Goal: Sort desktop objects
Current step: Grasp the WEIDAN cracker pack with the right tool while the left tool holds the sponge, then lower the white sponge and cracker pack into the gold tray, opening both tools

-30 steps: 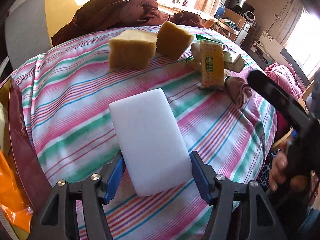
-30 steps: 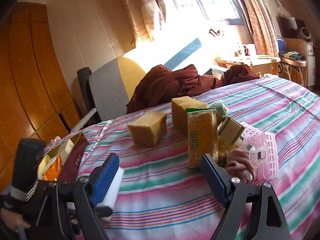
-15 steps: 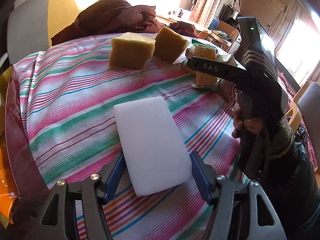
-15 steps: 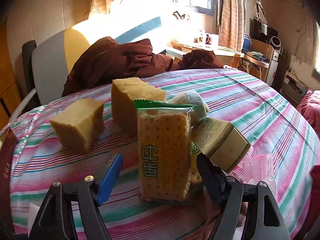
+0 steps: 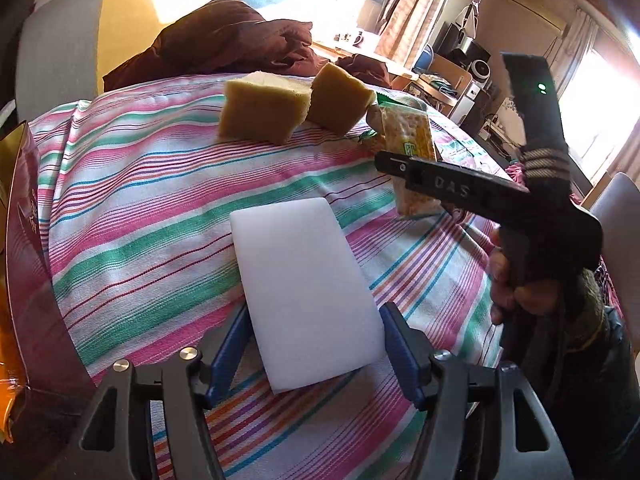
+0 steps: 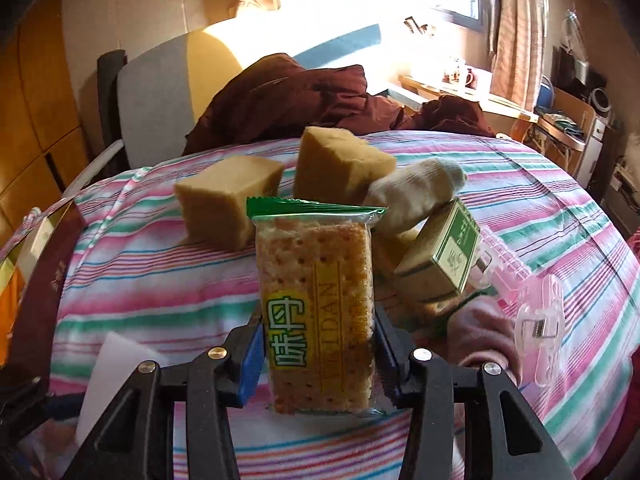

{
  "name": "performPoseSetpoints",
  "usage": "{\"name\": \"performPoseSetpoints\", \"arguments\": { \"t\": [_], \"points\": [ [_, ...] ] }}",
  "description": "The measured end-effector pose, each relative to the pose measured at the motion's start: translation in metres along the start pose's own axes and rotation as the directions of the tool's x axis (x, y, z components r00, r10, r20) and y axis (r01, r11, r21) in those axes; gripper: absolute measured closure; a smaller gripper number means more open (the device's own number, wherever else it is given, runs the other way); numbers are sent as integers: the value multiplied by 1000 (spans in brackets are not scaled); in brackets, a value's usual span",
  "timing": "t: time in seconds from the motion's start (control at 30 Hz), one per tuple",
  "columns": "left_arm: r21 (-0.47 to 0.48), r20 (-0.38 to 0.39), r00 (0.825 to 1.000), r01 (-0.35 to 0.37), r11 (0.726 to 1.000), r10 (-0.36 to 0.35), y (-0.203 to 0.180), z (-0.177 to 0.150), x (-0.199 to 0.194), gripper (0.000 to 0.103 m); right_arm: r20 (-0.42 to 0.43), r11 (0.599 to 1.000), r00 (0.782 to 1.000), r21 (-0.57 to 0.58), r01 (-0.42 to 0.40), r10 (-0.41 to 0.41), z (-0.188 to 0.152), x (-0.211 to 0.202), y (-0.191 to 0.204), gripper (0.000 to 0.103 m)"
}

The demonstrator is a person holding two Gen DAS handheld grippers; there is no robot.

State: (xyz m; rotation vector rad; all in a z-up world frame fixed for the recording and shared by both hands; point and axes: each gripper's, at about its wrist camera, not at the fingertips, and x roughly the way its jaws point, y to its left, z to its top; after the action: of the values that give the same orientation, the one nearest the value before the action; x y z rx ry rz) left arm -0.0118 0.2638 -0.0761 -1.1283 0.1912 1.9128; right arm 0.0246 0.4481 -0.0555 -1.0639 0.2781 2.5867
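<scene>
Striped tablecloth [image 6: 168,280], right claw [image 6: 318,354] newly clamped on cracker packet [image 6: 316,300], left claw [image 5: 316,356] still gripping white sponge [image 5: 304,288]

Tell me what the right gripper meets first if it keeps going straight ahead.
The right gripper already has the cracker packet between its fingers; pushing on, the packet probably reaches the yellow sponge blocks first, though depth is unclear.
</scene>
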Motion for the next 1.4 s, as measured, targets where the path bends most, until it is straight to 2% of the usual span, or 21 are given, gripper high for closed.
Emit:
{"name": "performPoseSetpoints", "arguments": {
  "t": [0.13, 0.3, 0.57, 0.8, 1.13, 1.4],
  "points": [
    [6, 2, 1000, -18, 1000, 18, -3, 0, 2, 34, -38, 996, 998, -63, -59, 57, -20, -18, 8, 54],
    [-11, -3, 1000, -25, 1000, 25, -4, 2, 3, 33, -63, 993, 993, -67, -99, 95, -39, -31, 5, 54],
    [-42, -3, 999, -51, 998, 51, -4, 2, 5, 33, -54, 987, 989, -74, -143, 140, -50, -39, 6, 54],
    [-16, 34, 995, -98, 995, 98, -10, -5, 2, 38, -63, 980, 984, -96, -173, 168, -59, -40, 15, 54],
    [-39, 83, 991, -104, 994, 107, -9, -27, -26, 39, -80, 973, 977, -110, -204, 196, -67, -36, 25, 54],
    [-31, 175, 972, -154, 988, 157, -14, -42, -66, 39, -48, 963, 975, -154, -222, 217, -66, -51, 48, 54]
  ]
}}
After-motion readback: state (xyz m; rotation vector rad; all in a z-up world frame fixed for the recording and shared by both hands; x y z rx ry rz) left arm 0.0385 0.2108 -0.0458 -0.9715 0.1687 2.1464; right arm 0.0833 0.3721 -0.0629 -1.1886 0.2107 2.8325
